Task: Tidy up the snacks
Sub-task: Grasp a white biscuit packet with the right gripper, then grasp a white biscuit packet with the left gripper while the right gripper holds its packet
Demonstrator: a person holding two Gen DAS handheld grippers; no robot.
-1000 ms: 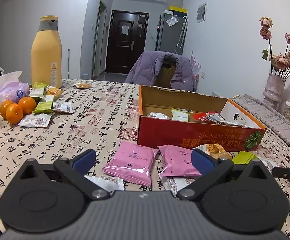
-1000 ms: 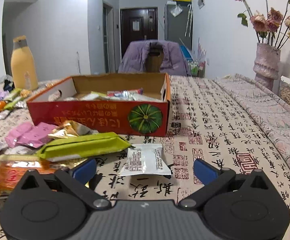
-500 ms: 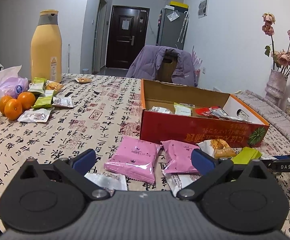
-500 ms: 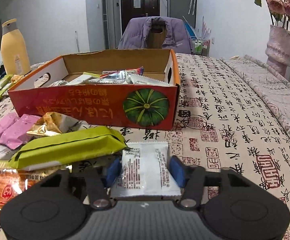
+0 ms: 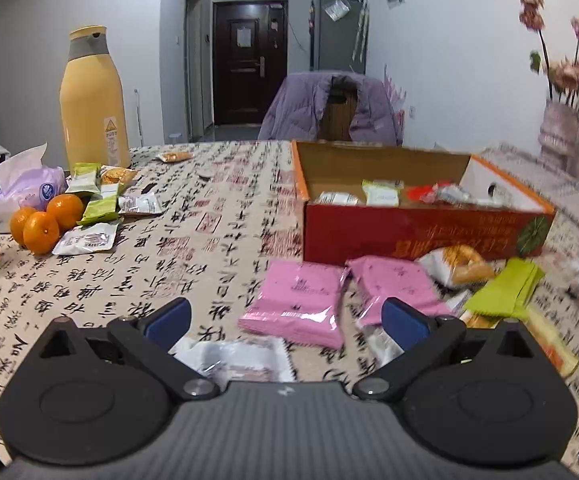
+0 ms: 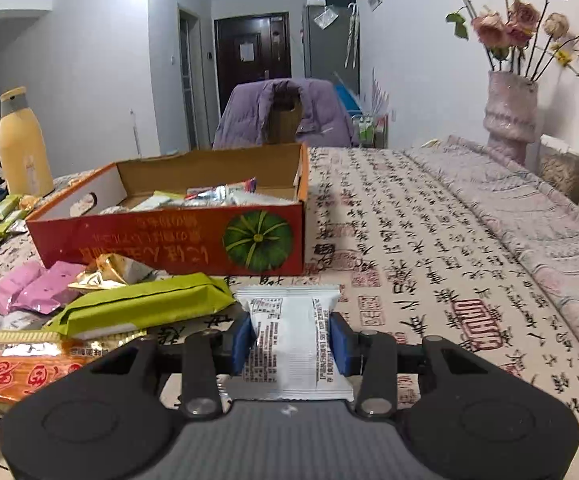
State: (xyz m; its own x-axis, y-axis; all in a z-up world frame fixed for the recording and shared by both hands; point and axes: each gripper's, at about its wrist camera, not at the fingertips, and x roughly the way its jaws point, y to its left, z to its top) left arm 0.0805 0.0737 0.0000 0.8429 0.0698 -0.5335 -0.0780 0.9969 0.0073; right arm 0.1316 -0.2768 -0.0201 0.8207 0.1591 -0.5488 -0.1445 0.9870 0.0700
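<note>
Right gripper (image 6: 292, 338) pinching white snack packet (image 6: 289, 344), lower centre of frame — jaws have just been closing on it. Left gripper (image 5: 287, 318) spread wide — nothing held, pink packets (image 5: 301, 304) beyond.

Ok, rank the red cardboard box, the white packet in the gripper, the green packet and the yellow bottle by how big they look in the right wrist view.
1. red cardboard box
2. green packet
3. white packet, close behind the green one, and it sits nearest the camera, so that order is unsure
4. yellow bottle, far back on the table

Snack packets (image 5: 297, 306) before box (image 5: 421, 236)
</note>
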